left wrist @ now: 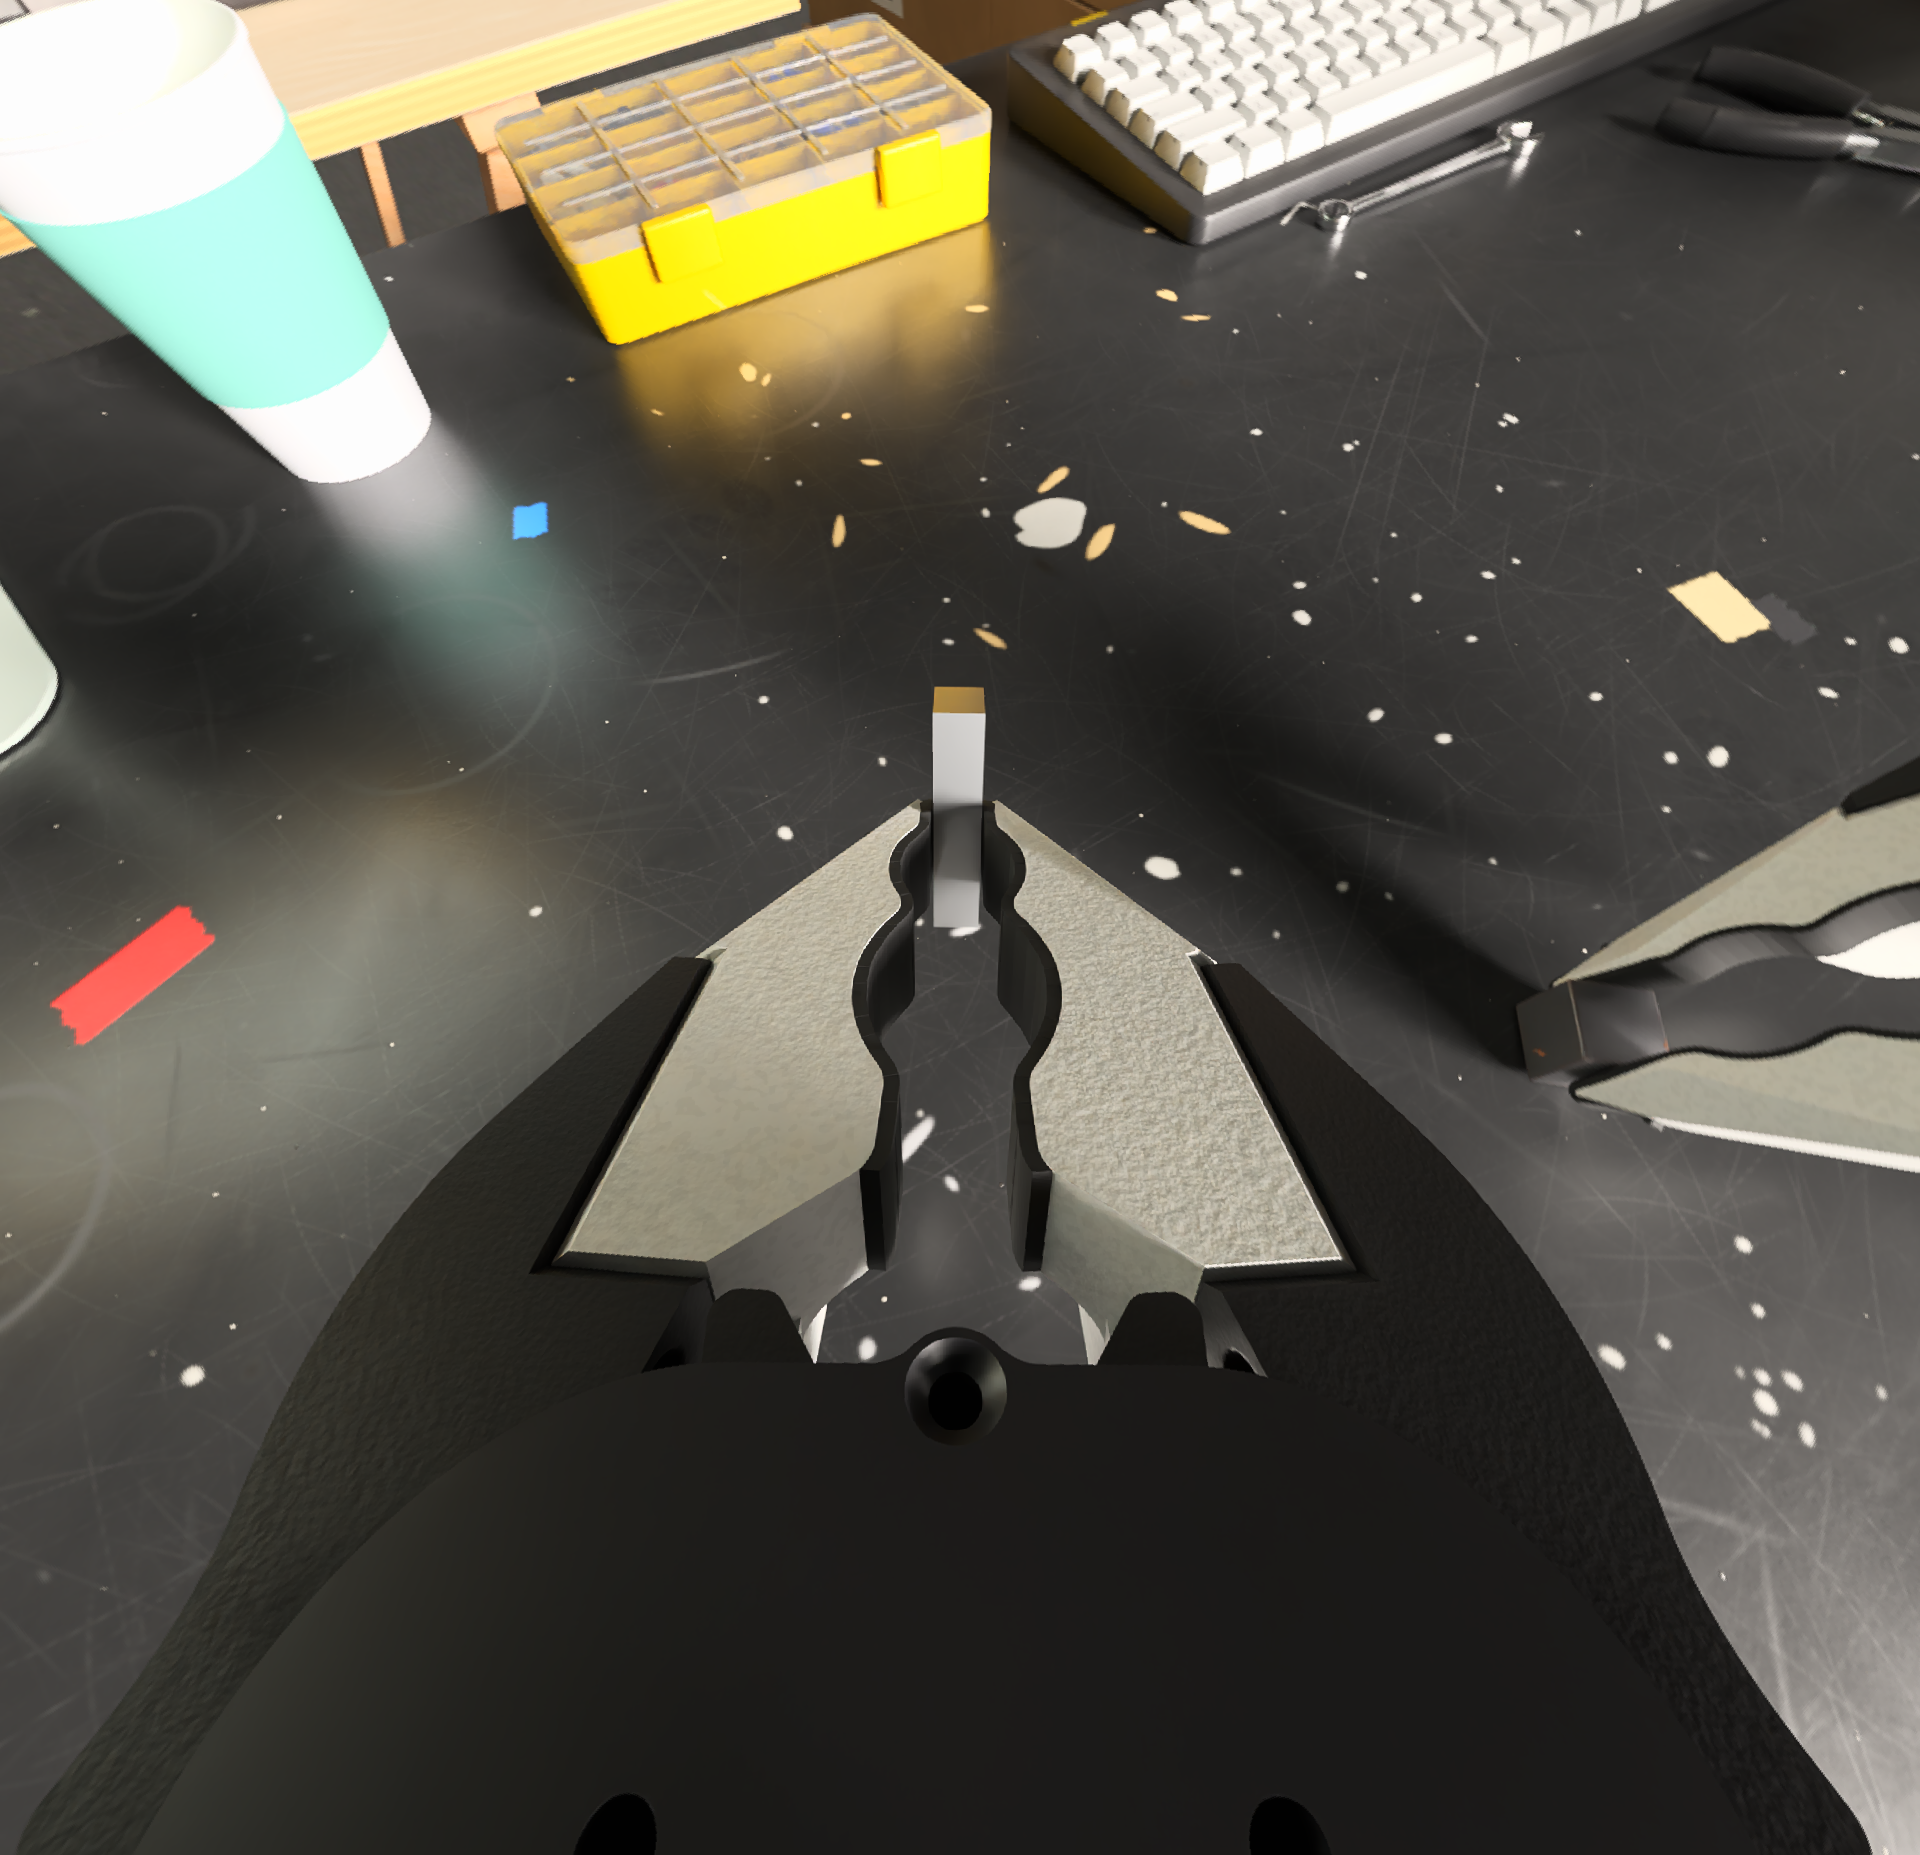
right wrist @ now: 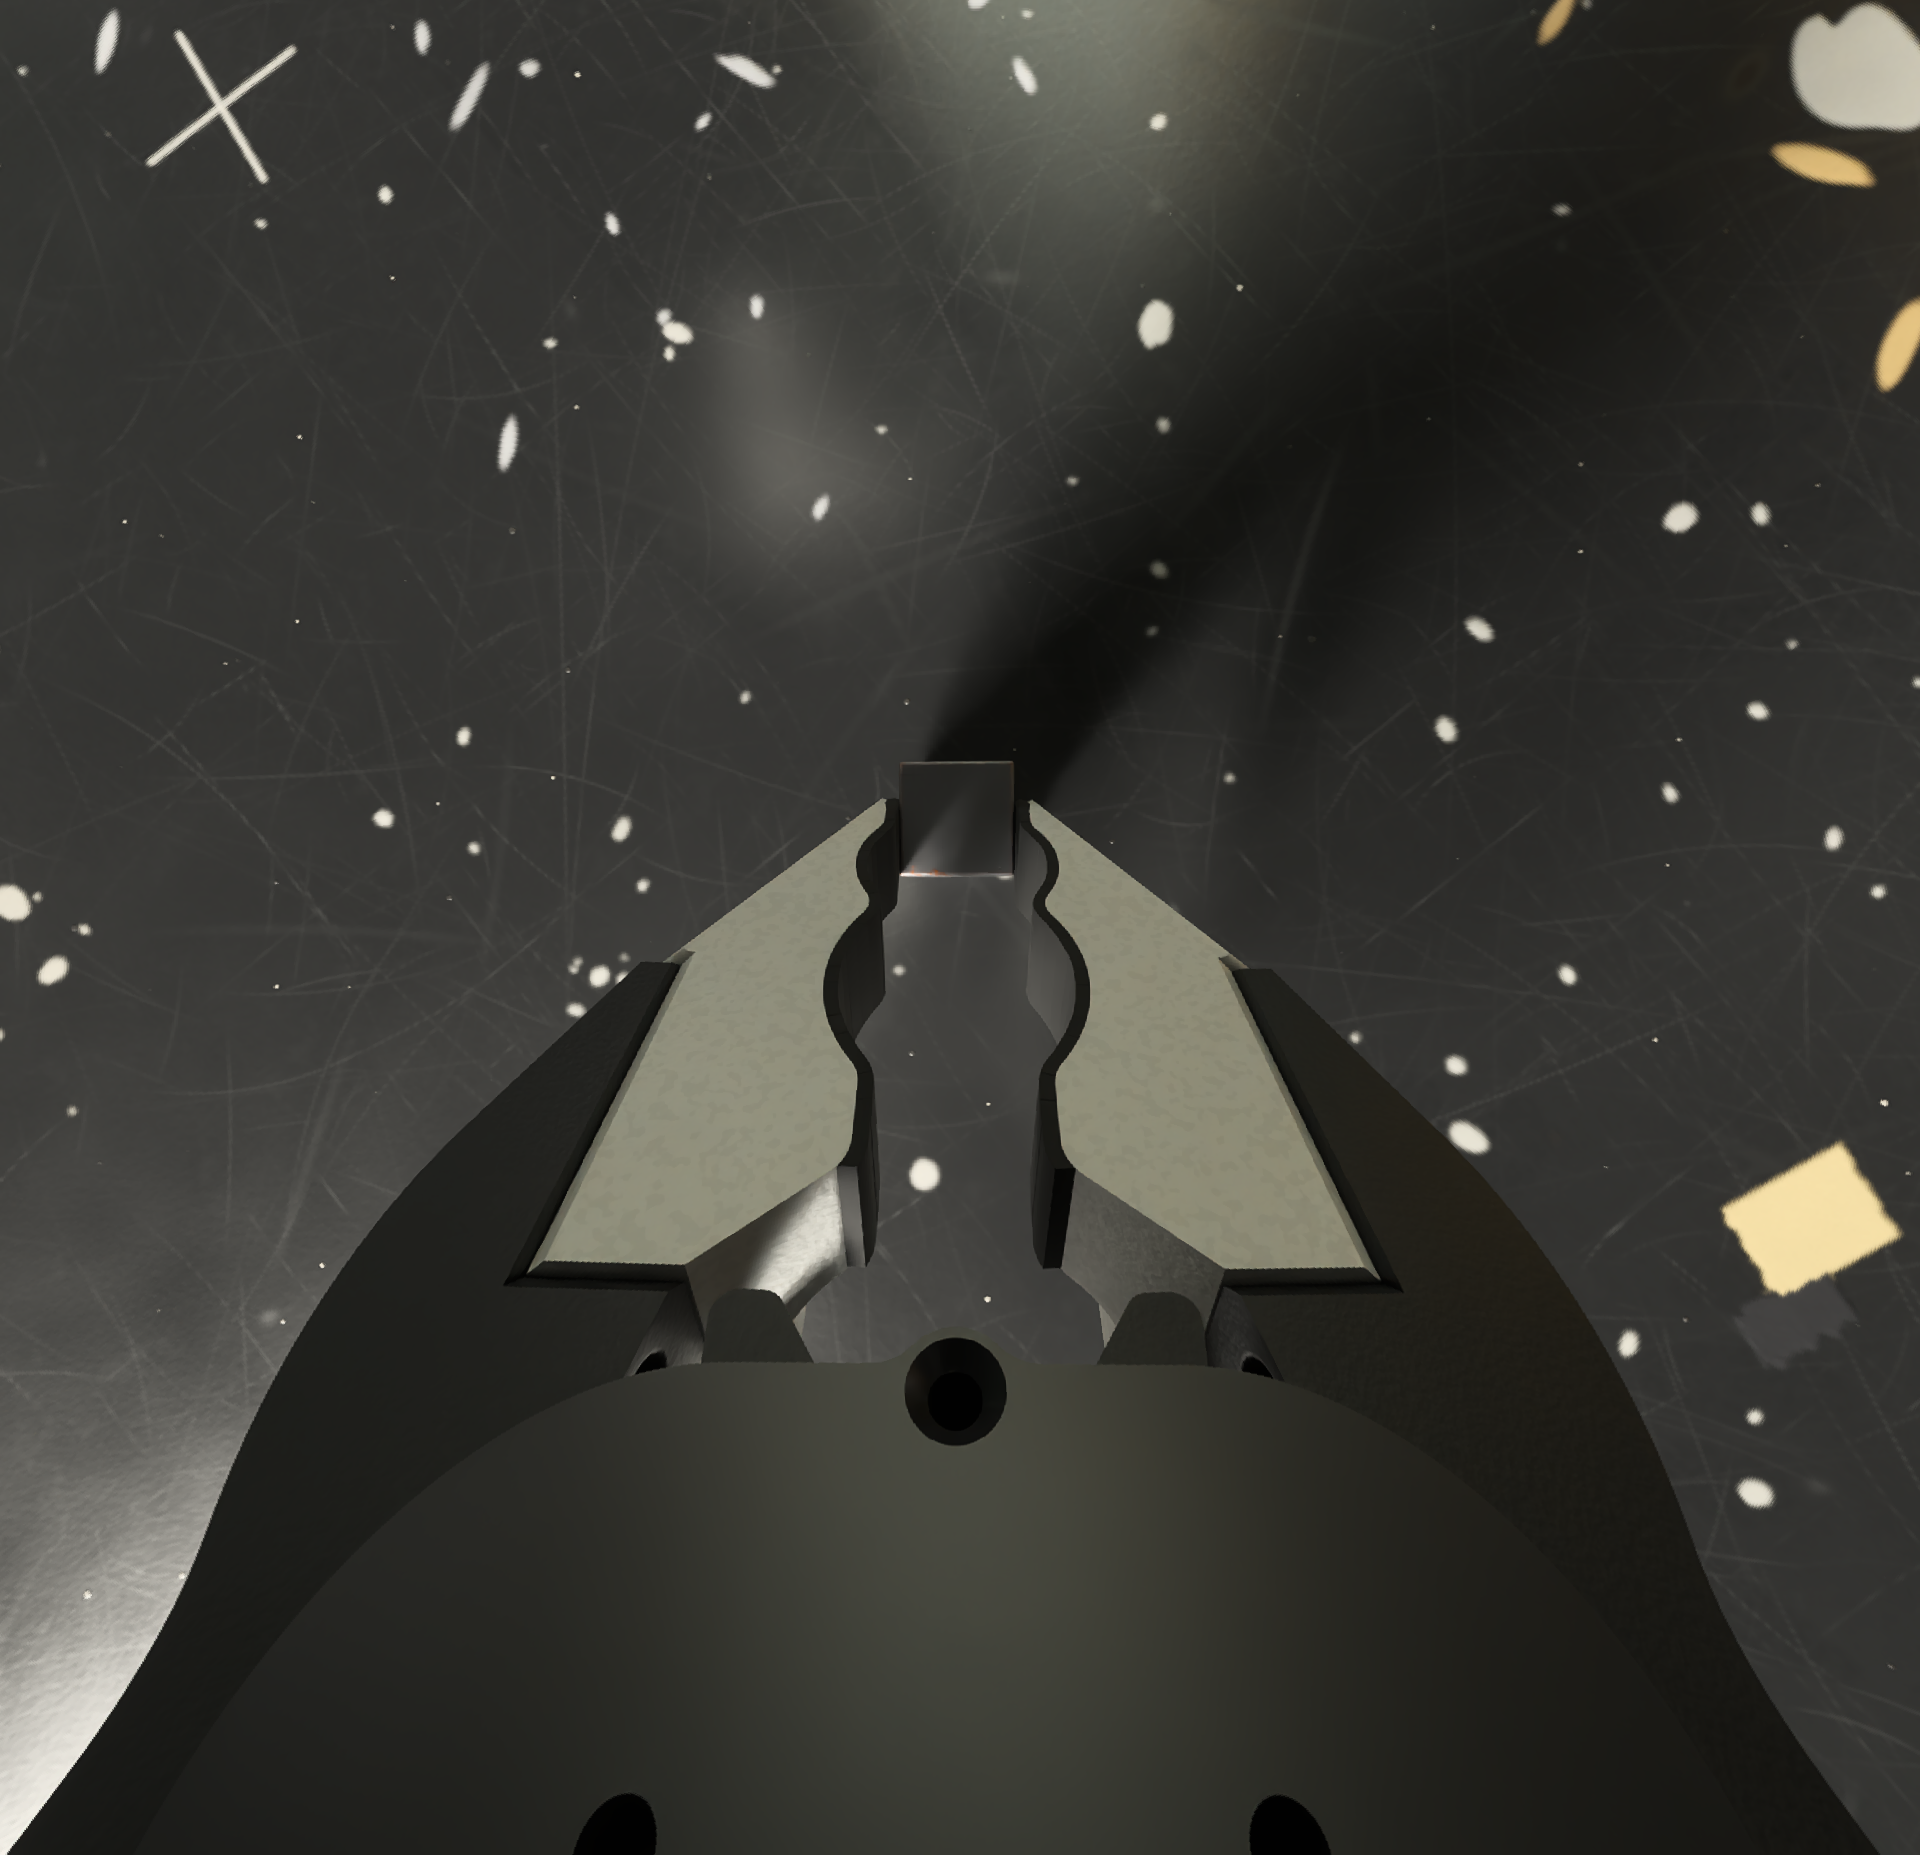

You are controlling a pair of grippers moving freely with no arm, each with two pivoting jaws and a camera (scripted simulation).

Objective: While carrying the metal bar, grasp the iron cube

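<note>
My left gripper [left wrist: 957, 831] is shut on the metal bar [left wrist: 957, 766], a short silvery bar with a brassy far end. The bar stands out past the fingertips, above the dark table [left wrist: 1351, 455]. My right gripper [right wrist: 958, 839] has its jaws closed around the iron cube [right wrist: 956, 816], a dark grey block at the fingertips, low over the table. In the left wrist view the right gripper [left wrist: 1558, 1038] reaches in from the right edge with the cube [left wrist: 1584, 1028] between its tips. I cannot tell whether the cube is off the surface.
A white and teal cup [left wrist: 197, 236] stands far left. A yellow parts box [left wrist: 748, 169], a keyboard [left wrist: 1382, 60], a wrench [left wrist: 1413, 174] and pliers [left wrist: 1787, 117] lie at the back. Red tape [left wrist: 133, 974] and tan tape [left wrist: 1717, 608] are stuck to the table.
</note>
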